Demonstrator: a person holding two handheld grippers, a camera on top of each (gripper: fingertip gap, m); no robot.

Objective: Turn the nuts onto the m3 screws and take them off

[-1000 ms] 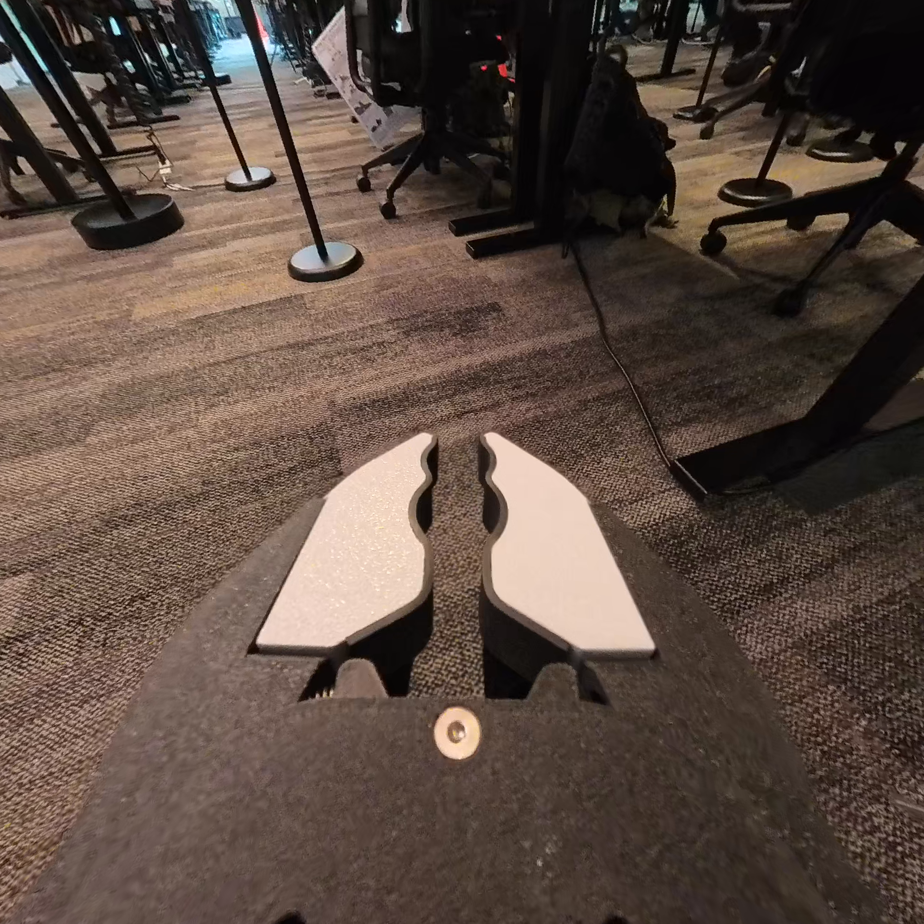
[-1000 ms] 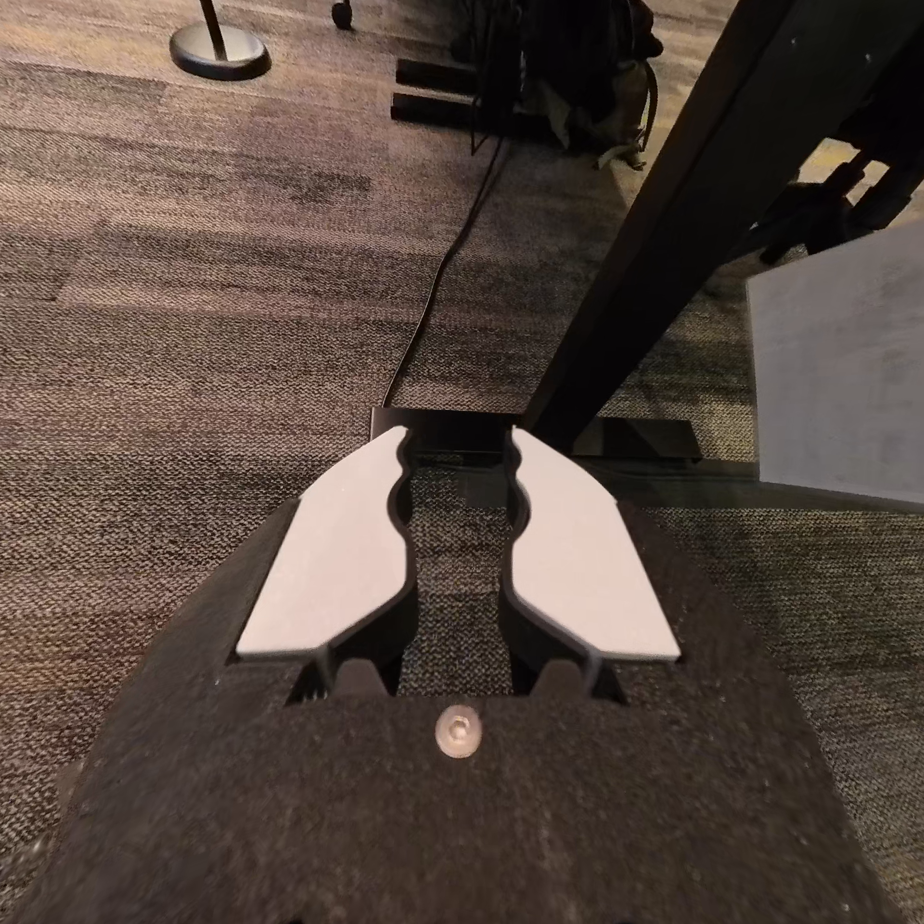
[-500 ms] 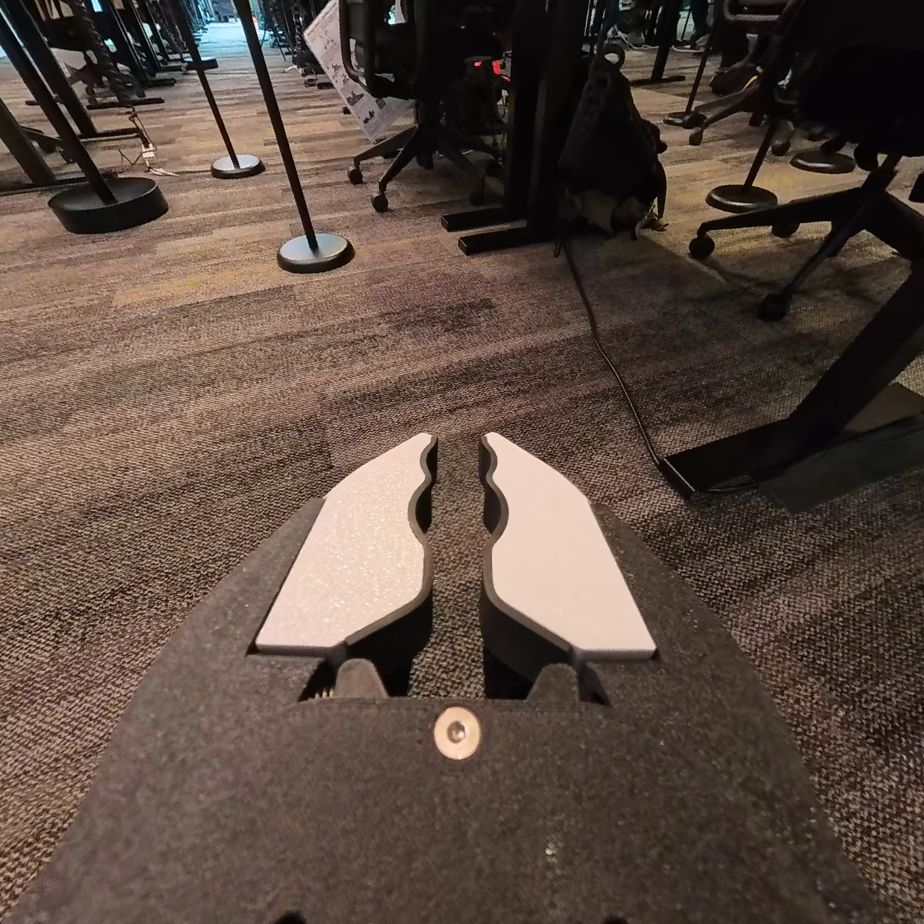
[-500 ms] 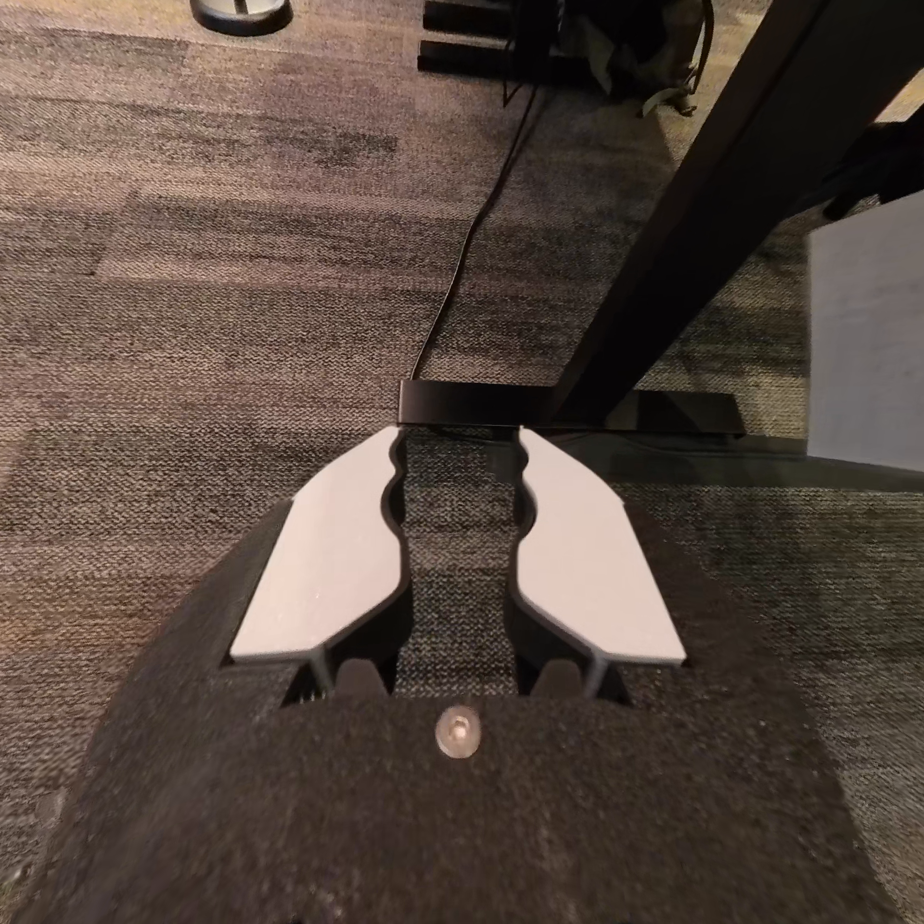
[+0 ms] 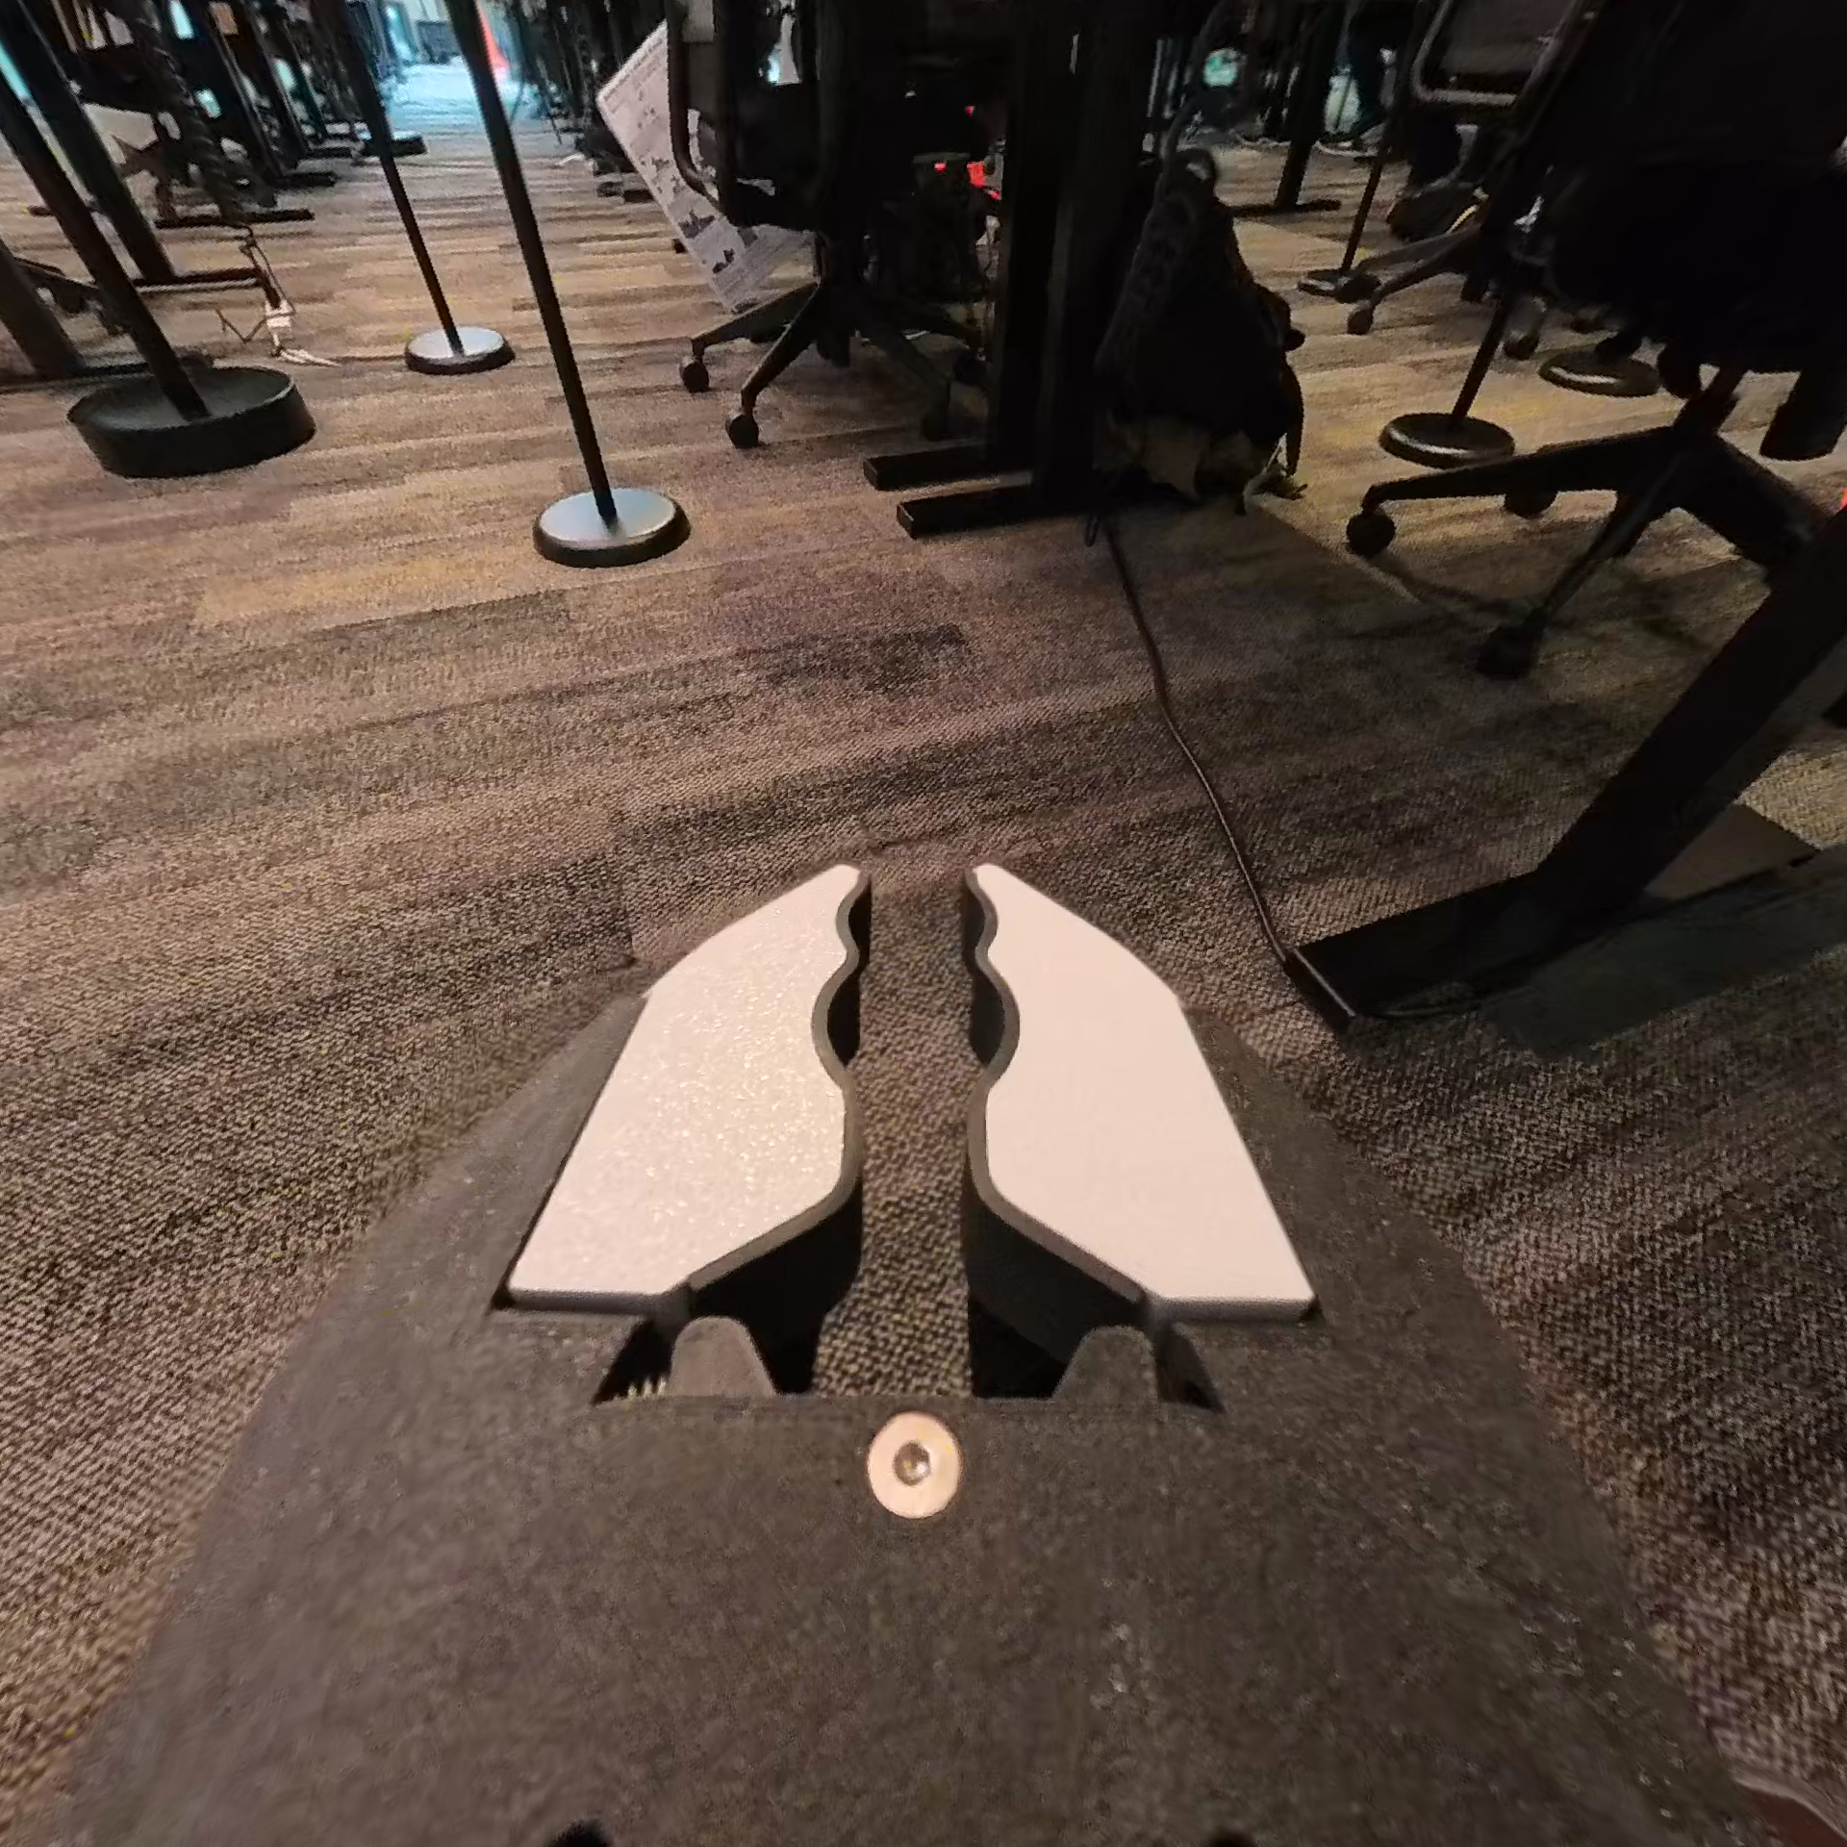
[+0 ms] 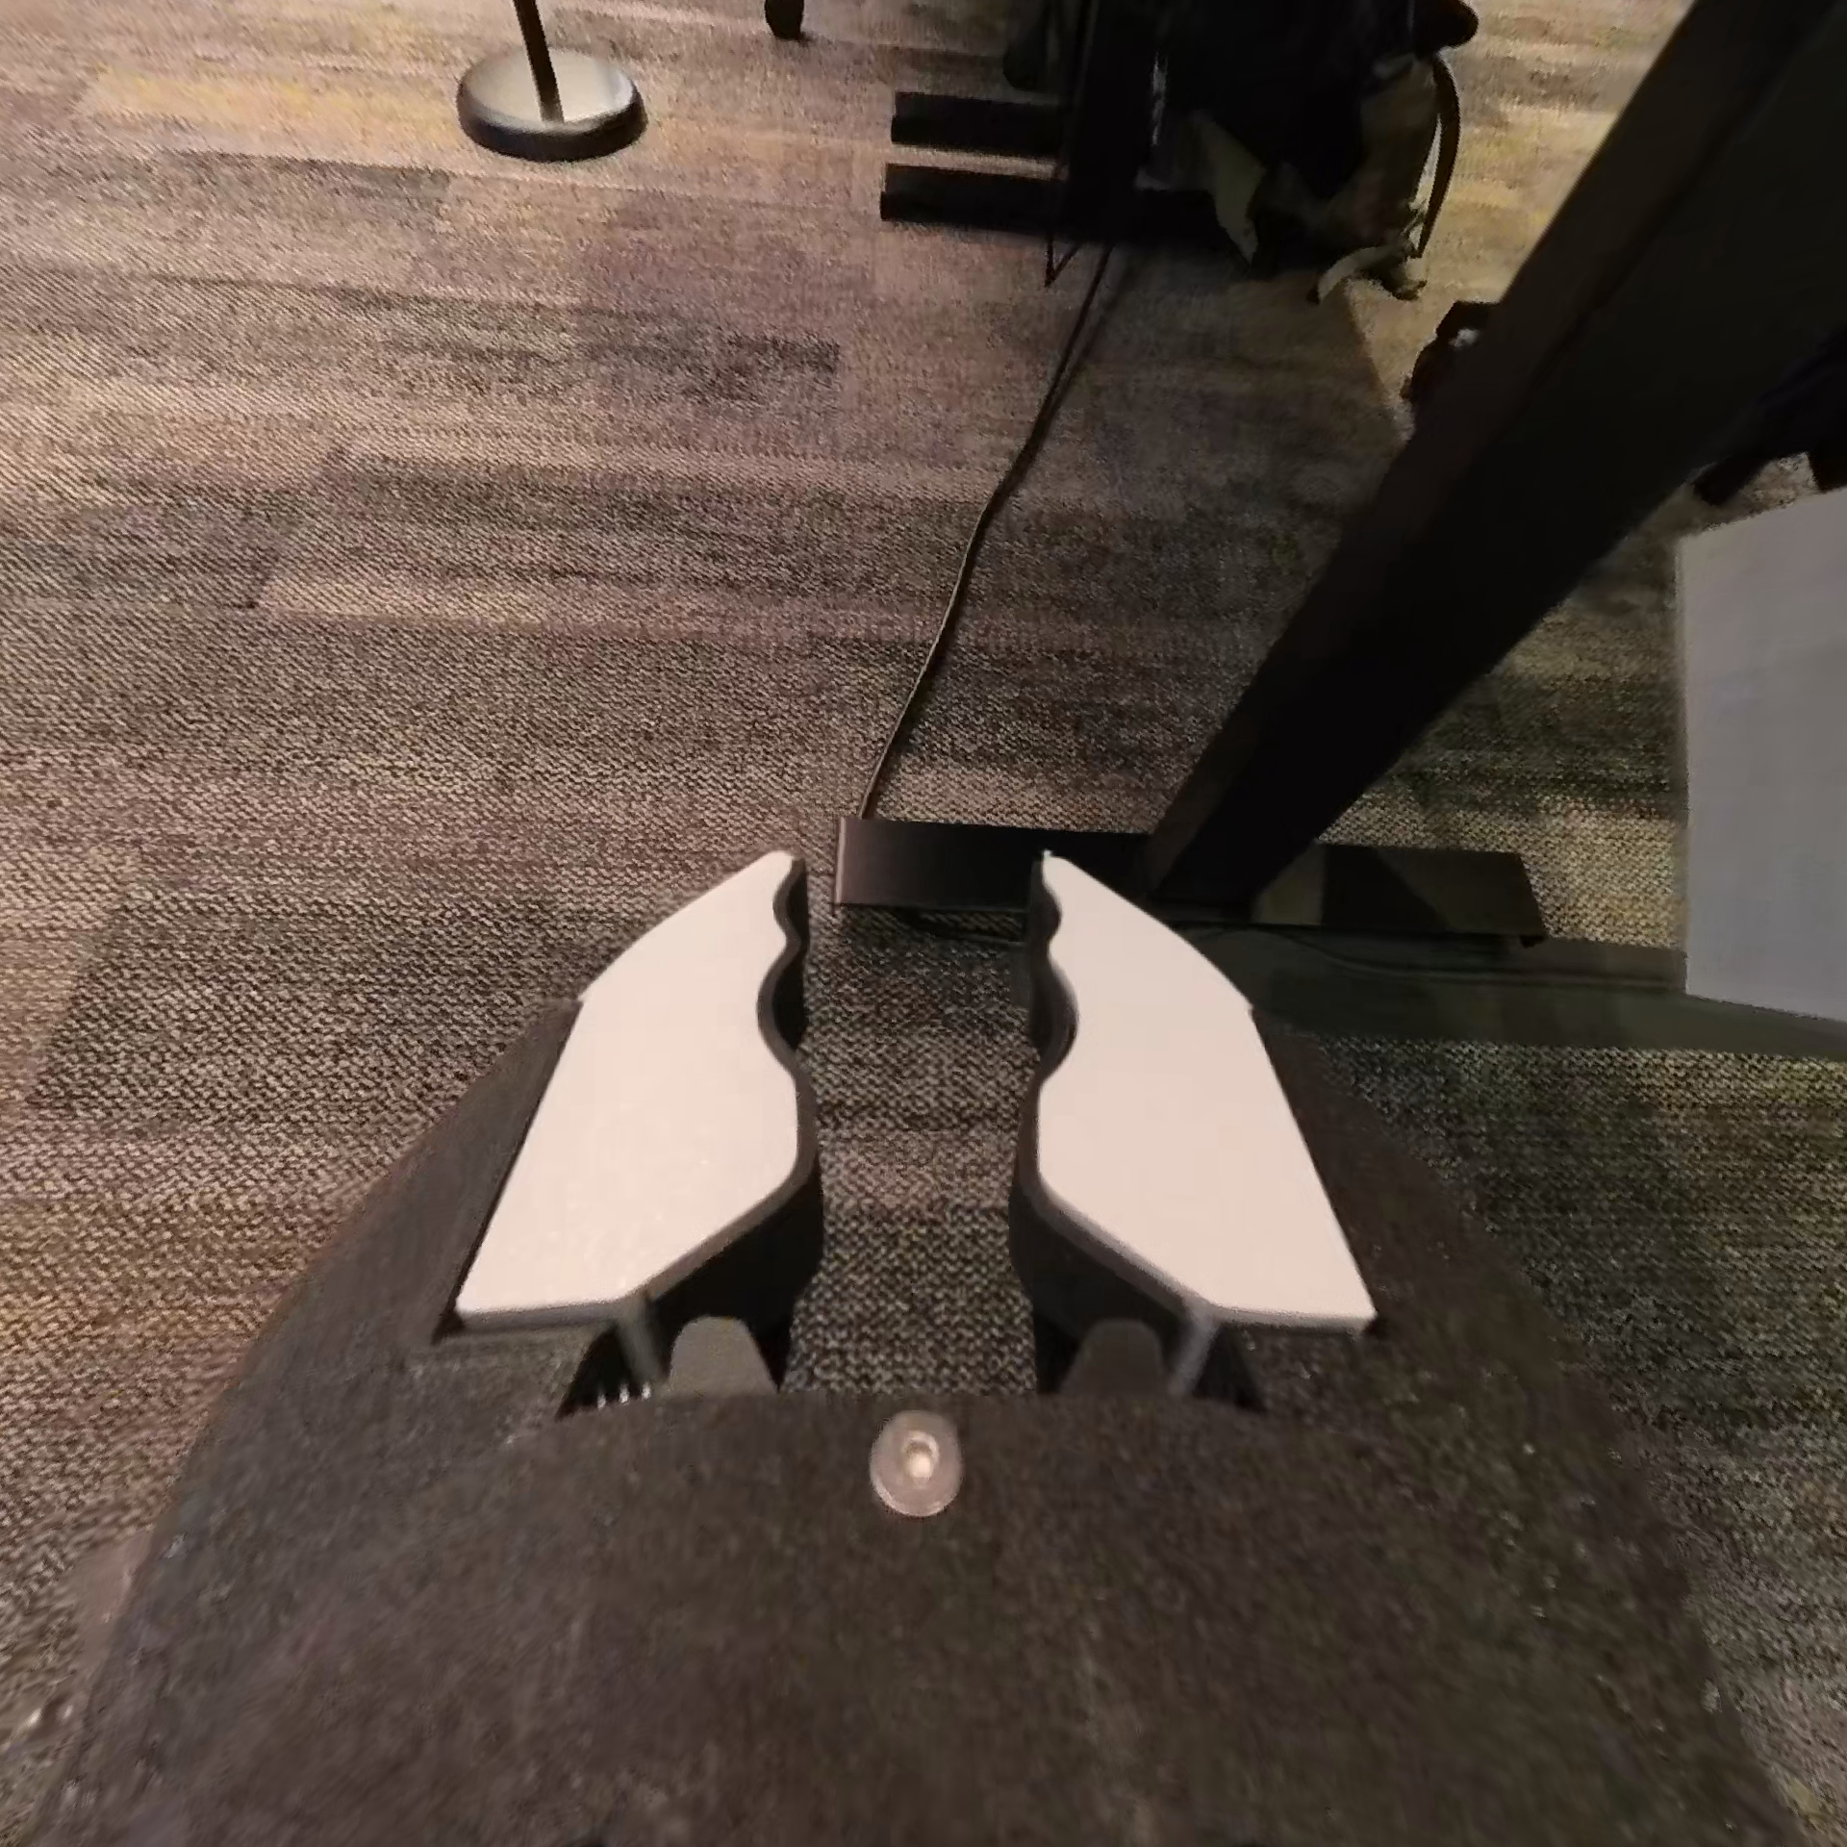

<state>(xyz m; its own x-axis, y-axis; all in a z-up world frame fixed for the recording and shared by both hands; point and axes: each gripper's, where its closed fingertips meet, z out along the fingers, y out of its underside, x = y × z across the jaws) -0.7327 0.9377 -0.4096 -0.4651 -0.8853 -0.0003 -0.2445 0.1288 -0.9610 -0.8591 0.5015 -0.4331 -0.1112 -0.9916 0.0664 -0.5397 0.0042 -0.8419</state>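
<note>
No nuts or screws are in either view. In the left wrist view, my left gripper (image 5: 917, 880) hangs low over the grey carpet (image 5: 500, 800). Its grey fingers (image 5: 720, 1089) stand a narrow gap apart with nothing between them. In the right wrist view, my right gripper (image 6: 920, 870) is also over the carpet (image 6: 400, 700). Its fingers (image 6: 660, 1109) stand wider apart and hold nothing. Its tips point at the black foot of a desk leg (image 6: 1399, 890).
A black desk leg and foot (image 5: 1499, 929) stand to the right, and a black cable (image 5: 1189, 770) runs across the carpet. Pole stands with round bases (image 5: 610, 525), office chairs (image 5: 800, 330) and a dark bag (image 5: 1199, 330) are farther off. A pale panel (image 6: 1769, 760) is at the right edge. Left tips to right tips: about 45 cm.
The left view has tilted up a little and shows more of the room. The right gripper's jaws have spread slightly wider, and its view has drifted over the carpet.
</note>
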